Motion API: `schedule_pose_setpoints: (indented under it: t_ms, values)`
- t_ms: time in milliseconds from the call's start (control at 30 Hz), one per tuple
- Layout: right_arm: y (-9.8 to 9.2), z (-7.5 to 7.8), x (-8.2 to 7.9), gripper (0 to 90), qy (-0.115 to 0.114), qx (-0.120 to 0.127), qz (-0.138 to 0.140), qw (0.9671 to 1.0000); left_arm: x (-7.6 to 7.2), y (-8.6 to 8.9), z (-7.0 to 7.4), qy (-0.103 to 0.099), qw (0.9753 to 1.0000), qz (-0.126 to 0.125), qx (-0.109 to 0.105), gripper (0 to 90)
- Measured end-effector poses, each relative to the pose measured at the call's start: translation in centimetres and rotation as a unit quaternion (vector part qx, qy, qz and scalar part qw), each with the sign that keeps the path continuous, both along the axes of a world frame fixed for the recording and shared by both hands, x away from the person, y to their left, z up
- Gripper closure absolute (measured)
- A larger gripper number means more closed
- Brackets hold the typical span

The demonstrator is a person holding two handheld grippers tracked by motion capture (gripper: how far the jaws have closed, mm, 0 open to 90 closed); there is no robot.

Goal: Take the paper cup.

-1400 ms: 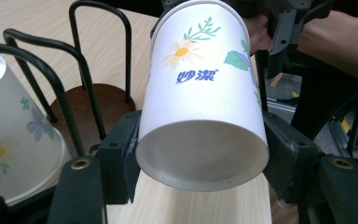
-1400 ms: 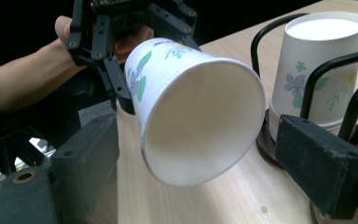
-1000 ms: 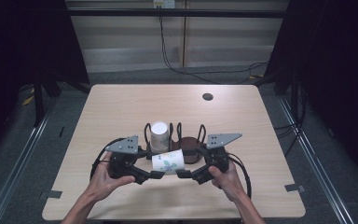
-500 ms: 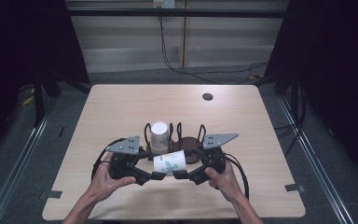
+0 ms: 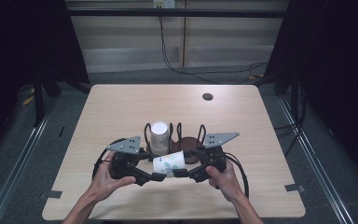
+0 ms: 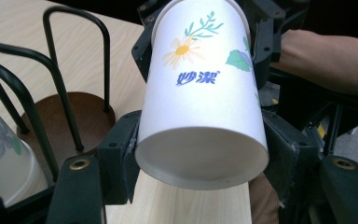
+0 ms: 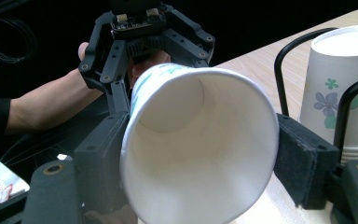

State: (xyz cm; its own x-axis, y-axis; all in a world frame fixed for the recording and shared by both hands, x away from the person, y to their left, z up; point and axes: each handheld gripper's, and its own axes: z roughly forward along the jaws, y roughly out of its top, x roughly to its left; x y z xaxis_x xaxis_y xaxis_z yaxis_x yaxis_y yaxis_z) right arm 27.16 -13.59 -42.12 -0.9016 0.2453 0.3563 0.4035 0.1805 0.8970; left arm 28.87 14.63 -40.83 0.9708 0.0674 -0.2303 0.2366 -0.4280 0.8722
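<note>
1. Item in hand: a single paper cup (image 5: 168, 163) with a printed flower pattern lies on its side, lifted clear of the table (image 5: 121, 107), between the two grippers at the near middle of the high view.

2. Left gripper (image 5: 157, 176): its pads clasp the cup's closed base end, one pad on each side, as the left gripper view confirms (image 6: 200, 154). The grip looks firm.

3. Right gripper (image 5: 181, 173): its jaws press against the cup's open rim end from both sides; the right gripper view looks straight into the cup's mouth (image 7: 200, 149). So the cup is gripped at both ends at once.

4. Change noted: over the last second the cup and both grippers have barely shifted, drawing only a little toward the person's side. Both grips have held throughout.

5. Surroundings: the black wire cup rack (image 5: 177, 135) stands just beyond the grippers. A stack of cups (image 5: 159, 136) sits upright in its left bay; the brown base of the bay (image 5: 189, 142) beside it is bare.

6. Judgement: the work appears to be a hand-over of the cup from one gripper to the other, caught at the point where both hold it. Which side gives and which takes cannot be told from these views.

7. Risk: with both ends squeezed, the thin wall may crumple if one hand pulls before the other lets go.
</note>
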Motion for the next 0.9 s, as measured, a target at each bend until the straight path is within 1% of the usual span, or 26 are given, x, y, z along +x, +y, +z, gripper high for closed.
schedule_pose_setpoints:
  t_ms: [100,167,233,300,400,500,567,600,700,800,900]
  values:
    - [-0.07,0.02,0.08,27.6,0.001,0.000,0.000,1.0000,0.12,0.01,-0.14,0.003,1.0000,0.003,0.002,34.5]
    - [-0.03,0.06,0.10,28.6,0.000,-0.001,0.000,1.0000,0.18,0.04,-0.19,0.000,1.0000,0.006,0.007,33.4]
    - [0.07,0.09,0.10,29.0,0.001,-0.003,-0.001,1.0000,0.21,0.03,-0.24,0.000,0.9999,0.010,0.006,32.2]
    - [0.08,0.16,0.10,29.3,-0.003,-0.006,-0.003,1.0000,0.20,-0.02,-0.27,-0.004,0.9999,0.012,0.010,31.2]
    - [-0.04,0.21,0.09,29.5,-0.003,-0.008,-0.010,0.9999,0.26,0.01,-0.31,-0.006,0.9998,0.016,0.014,26.9]
    - [-0.28,0.32,0.14,29.6,-0.004,-0.008,-0.015,0.9998,0.31,0.10,-0.31,-0.009,0.9995,0.026,0.016,24.0]
    - [-0.41,0.40,0.14,29.7,-0.006,-0.007,-0.016,0.9998,0.40,0.13,-0.30,-0.018,0.9988,0.040,0.024,19.1]
    - [-0.45,0.45,0.13,29.7,-0.006,-0.007,-0.018,0.9998,0.45,0.16,-0.36,-0.015,0.9988,0.042,0.022,16.9]
    - [-0.59,0.52,0.08,29.7,-0.006,-0.012,-0.021,0.9997,0.65,0.32,-0.47,-0.012,0.9984,0.048,0.026,15.8]
    - [-0.78,0.50,0.08,29.8,-0.007,-0.020,-0.025,0.9995,0.71,0.43,-0.67,-0.009,0.9978,0.057,0.031,15.9]
    - [-0.90,0.49,0.06,29.8,-0.006,-0.028,-0.033,0.9991,0.72,0.43,-0.81,-0.006,0.9978,0.057,0.033,15.9]
